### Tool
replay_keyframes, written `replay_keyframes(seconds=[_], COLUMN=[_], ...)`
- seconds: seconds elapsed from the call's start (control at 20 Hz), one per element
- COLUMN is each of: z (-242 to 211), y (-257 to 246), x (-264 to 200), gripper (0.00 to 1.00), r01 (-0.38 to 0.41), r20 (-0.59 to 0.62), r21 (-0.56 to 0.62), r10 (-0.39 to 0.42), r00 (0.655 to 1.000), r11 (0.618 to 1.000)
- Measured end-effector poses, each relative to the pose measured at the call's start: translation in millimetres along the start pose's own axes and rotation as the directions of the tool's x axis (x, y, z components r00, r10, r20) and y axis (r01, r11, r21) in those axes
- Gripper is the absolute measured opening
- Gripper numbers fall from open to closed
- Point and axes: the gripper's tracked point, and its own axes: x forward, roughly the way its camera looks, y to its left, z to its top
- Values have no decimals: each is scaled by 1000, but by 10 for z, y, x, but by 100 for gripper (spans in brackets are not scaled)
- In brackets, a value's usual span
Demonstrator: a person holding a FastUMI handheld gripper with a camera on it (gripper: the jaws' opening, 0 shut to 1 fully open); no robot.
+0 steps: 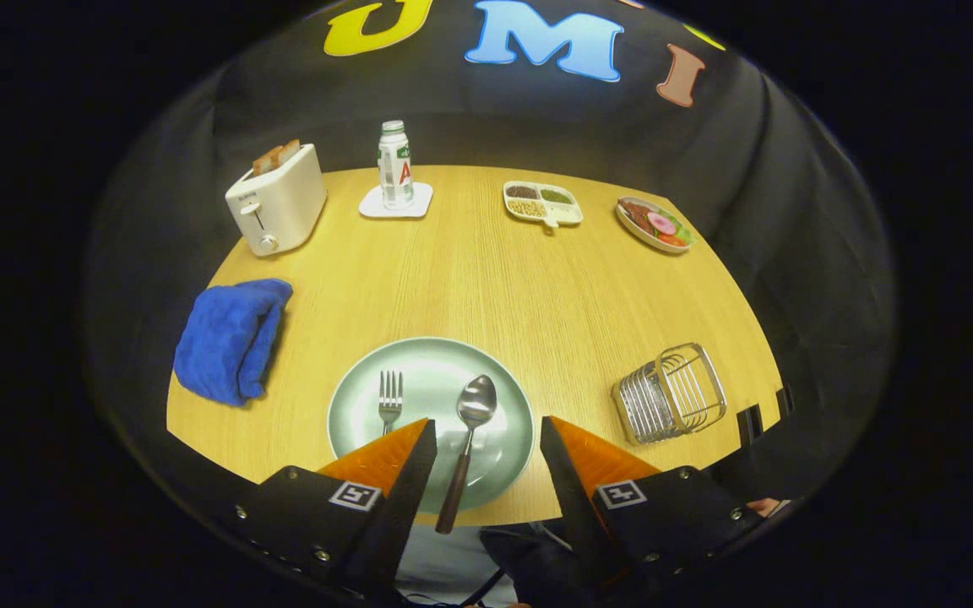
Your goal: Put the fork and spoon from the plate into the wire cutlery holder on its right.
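Your gripper (486,439) wore two wedge-shaped fingers (385,456), orange on their upper faces and black along the inner edges. Each black base carried a small square black-and-white marker (355,496), with silver screws (240,512) out toward eight o'clock.

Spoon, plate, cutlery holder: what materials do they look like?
Spoon: shiny metal bowl with glare, dark brown handle, likely wood or plastic; it lies between the open gripper fingers. Plate: pale green, glossy, probably glazed ceramic, maybe melamine. Cutlery holder: bright chrome-like wire, see-through bars.
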Motion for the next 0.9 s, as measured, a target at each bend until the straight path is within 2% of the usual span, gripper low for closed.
replay_keyframes(seconds=[0.3,0.55,0.6,0.7,0.8,0.9], z=[-286,-592,-638,-715,-816,-776], y=[233,308,329,363,340,290], x=[312,582,628,716,786,820], gripper=[78,78,72,70,66,58], r01=[-66,-67,-68,-76,-64,-45], r20=[-115,-227,-244,-270,-312,-317], r21=[53,100,119,146,141,117], r10=[71,88,96,114,105,80], r00=[991,970,965,956,944,945], r11=[996,993,991,986,988,992])
